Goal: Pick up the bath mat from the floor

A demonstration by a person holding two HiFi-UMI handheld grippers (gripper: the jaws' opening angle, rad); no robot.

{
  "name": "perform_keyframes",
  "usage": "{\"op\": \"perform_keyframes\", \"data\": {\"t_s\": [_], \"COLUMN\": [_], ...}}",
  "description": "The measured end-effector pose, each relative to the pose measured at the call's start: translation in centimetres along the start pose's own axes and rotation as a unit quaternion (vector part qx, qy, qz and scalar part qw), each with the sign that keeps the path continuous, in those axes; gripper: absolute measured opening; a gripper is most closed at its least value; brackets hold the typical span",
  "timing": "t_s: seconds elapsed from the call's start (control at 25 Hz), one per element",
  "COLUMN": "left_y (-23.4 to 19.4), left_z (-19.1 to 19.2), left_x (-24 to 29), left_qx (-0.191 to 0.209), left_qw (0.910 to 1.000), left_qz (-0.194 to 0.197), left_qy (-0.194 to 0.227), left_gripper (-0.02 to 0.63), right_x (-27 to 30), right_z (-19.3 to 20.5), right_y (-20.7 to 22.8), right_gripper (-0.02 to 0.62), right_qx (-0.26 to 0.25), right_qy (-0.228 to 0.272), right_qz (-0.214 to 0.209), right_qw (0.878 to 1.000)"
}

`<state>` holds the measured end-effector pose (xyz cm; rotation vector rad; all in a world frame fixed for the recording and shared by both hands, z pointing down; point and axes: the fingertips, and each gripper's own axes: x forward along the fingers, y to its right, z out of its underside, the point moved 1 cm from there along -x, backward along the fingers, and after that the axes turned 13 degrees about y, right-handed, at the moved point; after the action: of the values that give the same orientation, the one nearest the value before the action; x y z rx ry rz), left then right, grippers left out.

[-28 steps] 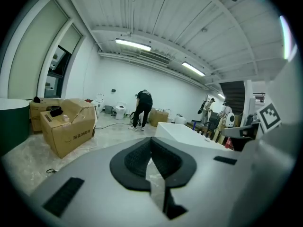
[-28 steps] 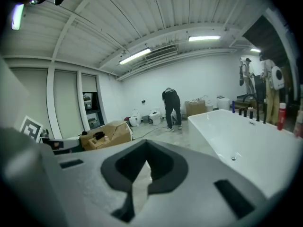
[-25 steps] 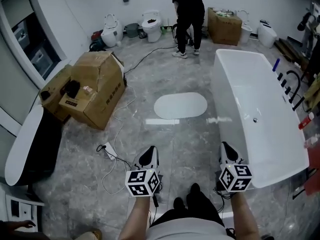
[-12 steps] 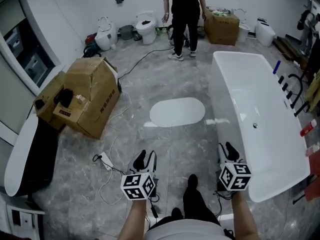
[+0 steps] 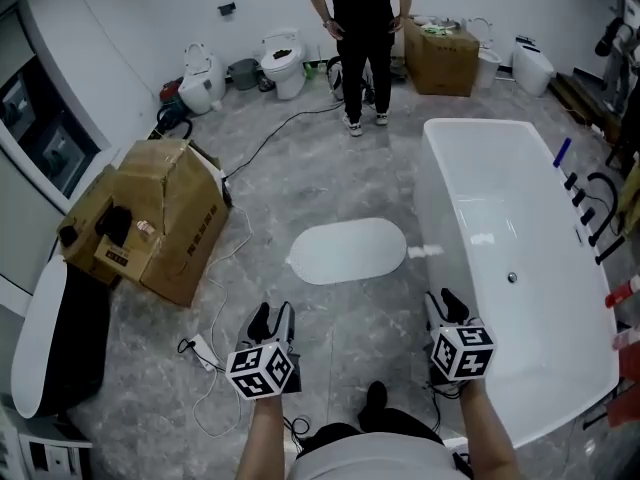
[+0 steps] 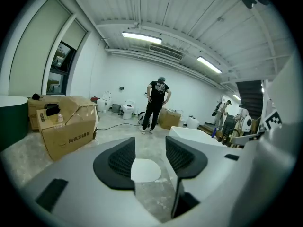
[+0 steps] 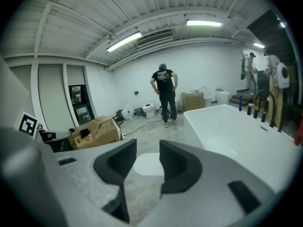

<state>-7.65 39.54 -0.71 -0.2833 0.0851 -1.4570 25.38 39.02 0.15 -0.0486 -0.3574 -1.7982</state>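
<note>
Right now your left gripper [image 5: 272, 318] and right gripper [image 5: 444, 303] are both empty, their jaws partway apart and opening, held low at the near edge. The white oval bath mat [image 5: 348, 251] lies flat on the grey floor [image 5: 330, 168] farther off, ahead of the gap between them and just left of the bathtub [image 5: 520, 268]. The cardboard box [image 5: 165, 218] at left carries dark print, too small to read.

Head view: high, steeply down. Gripper views: low, level, along their jaws. All three share the bath mat [image 5: 348, 251], well ahead.
</note>
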Motion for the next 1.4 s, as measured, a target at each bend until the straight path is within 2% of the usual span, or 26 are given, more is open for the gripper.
{"op": "perform_keyframes", "data": {"t_s": [0.16,0.4,0.64,0.96,1.16,1.4], "left_y": [0.2,0.0,-2.6,-7.3,-11.1,-13.6], "left_z": [-0.8,-1.2,0.3,-0.3,0.8,2.7], "left_x": [4.1,9.4,15.9,25.7,29.7,33.0], "left_qx": [-0.007,0.001,-0.004,-0.001,-0.012,-0.019], "left_qw": [0.9999,1.0,0.9996,0.9991,0.9979,0.9957], "left_qz": [-0.008,-0.002,-0.003,-0.006,-0.021,-0.038], "left_qy": [0.007,-0.006,-0.029,-0.042,-0.059,-0.083], "left_gripper": [0.211,0.219,0.221,0.227,0.23,0.233], "right_x": [3.7,8.9,14.8,26.3,31.6,36.0], "right_z": [-1.0,-1.7,-1.5,-2.0,-1.5,-0.5], "right_y": [0.8,1.1,1.4,0.7,-0.1,0.8], "right_gripper": [0.137,0.137,0.136,0.135,0.135,0.135], "right_qx": [0.002,0.02,0.02,0.023,0.018,0.021], "right_qy": [-0.008,-0.014,-0.031,-0.061,-0.077,-0.094], "right_qz": [-0.017,-0.021,-0.019,-0.016,-0.012,-0.003], "right_qw": [1.0,0.999,0.999,0.998,0.997,0.995]}}
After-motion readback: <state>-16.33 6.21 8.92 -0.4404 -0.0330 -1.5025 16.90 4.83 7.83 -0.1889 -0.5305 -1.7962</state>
